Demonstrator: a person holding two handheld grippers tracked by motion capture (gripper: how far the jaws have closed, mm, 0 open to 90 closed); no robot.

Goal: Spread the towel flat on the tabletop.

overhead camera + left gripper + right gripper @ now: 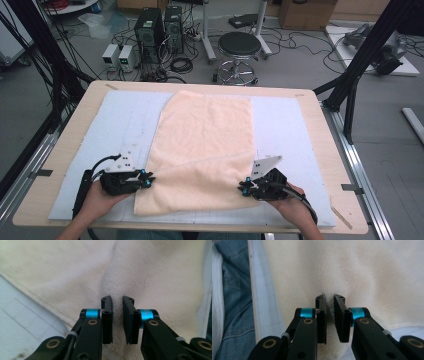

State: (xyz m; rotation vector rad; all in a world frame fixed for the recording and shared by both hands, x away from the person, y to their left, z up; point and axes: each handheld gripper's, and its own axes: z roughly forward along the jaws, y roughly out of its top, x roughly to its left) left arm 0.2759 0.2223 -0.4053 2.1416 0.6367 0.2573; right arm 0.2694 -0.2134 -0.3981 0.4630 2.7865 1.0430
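Observation:
A cream towel (205, 135) lies lengthwise down the middle of the pale blue mat (282, 125), its near part folded over in a slanting flap. My left gripper (149, 176) is at the towel's near left edge. In the left gripper view its jaws (117, 301) stand close together with a raised ridge of towel (150, 270) pinched between them. My right gripper (242, 187) is at the near right edge. Its jaws (329, 298) are likewise shut on a fold of the towel (367, 270), with the nap showing in the narrow gap.
The mat covers most of a wooden table (75, 125). Beyond its far edge stand a black stool (239, 47), computer towers (150, 25) and cables on the floor. A black frame post (360, 60) rises at the right. The person's jeans (234, 290) are beside the table's near edge.

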